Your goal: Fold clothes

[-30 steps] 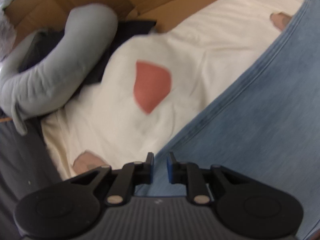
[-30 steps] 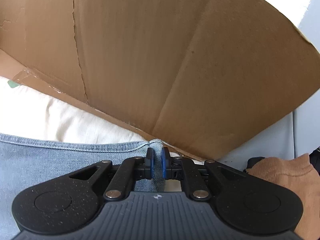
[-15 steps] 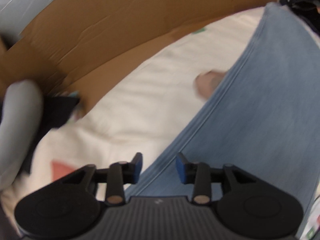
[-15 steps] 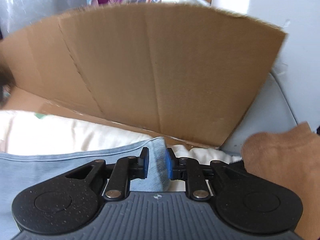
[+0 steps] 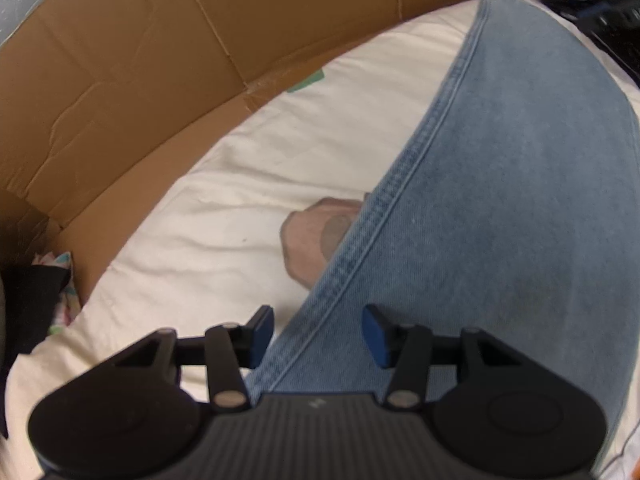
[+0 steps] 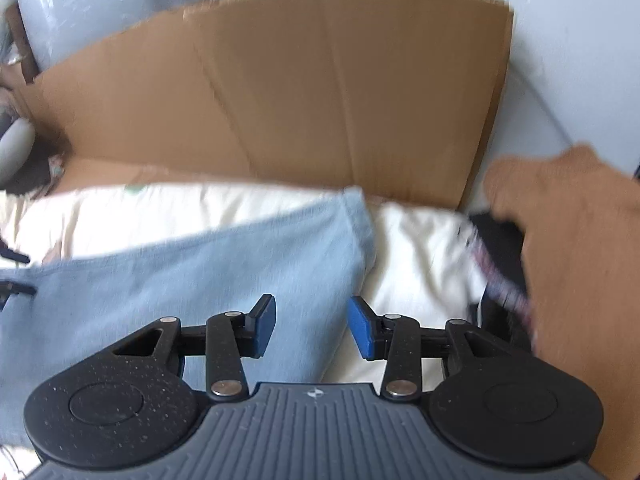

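Left gripper [image 5: 318, 336], right gripper [image 6: 312, 326]: jaws just opening, now apart above jeans [image 5: 500, 220] on sheet [image 5: 224, 220], unclamped.

The jeans [image 5: 500, 208] run off the left wrist view's lower right edge, covering part of a brownish print [image 5: 316, 236] on the cream sheet [image 5: 224, 224]. In the blurred right wrist view, the brown garment [image 6: 568, 248] hides what may be dark clothing

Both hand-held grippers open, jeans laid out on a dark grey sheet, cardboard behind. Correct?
Not quite: the sheet under the jeans is cream-white, not dark grey, as the left wrist view shows. The rest holds: left hand-held gripper and right hand-held gripper open, cardboard behind.
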